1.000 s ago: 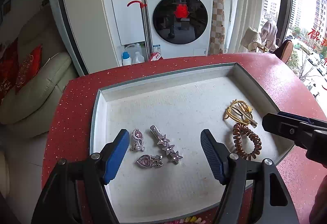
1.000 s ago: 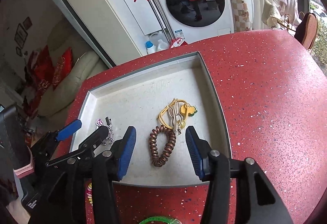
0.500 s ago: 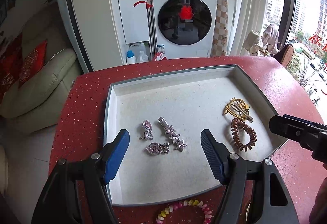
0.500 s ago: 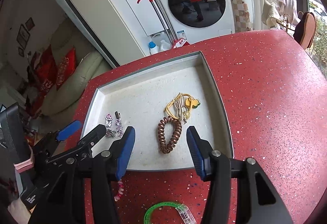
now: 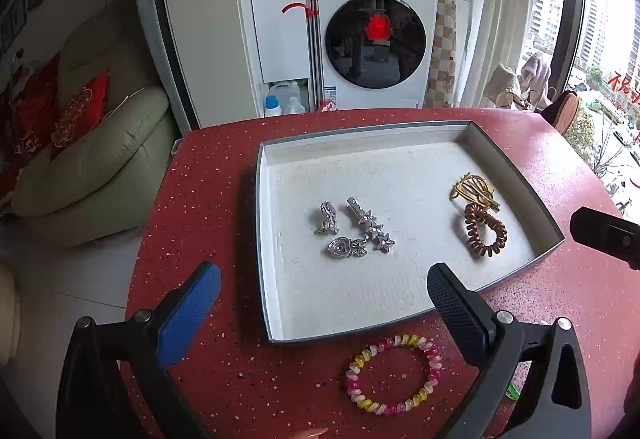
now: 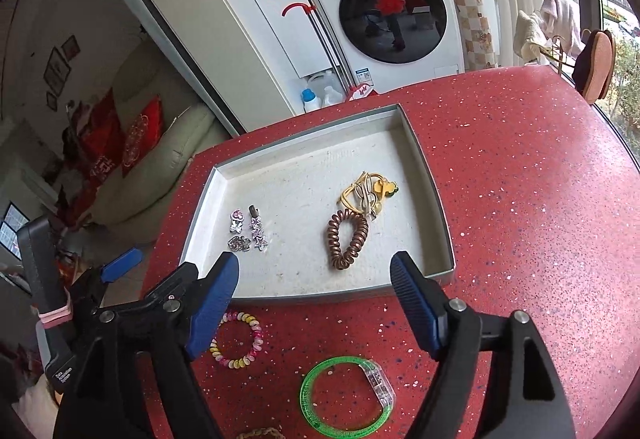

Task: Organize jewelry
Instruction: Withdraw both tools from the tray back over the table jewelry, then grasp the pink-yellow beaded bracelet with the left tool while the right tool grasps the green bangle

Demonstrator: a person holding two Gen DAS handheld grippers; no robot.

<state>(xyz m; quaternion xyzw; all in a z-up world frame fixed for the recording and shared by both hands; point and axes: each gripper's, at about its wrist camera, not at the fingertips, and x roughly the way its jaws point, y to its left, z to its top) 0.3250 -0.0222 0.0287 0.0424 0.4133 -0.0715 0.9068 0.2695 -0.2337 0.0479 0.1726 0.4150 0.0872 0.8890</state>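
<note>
**Both grippers empty over the table**

Your left gripper (image 5: 324,303) and right gripper (image 6: 314,295) hung above the tray's (image 6: 436,175) near edge, jaws wide and opening, nothing between them. In the tray lay silver clips (image 5: 354,229), a brown coil tie (image 6: 347,237) and a yellow tie (image 6: 366,193). A bead bracelet (image 5: 394,375) and green bangle (image 6: 346,397) sat on the red table (image 6: 520,199).
</note>
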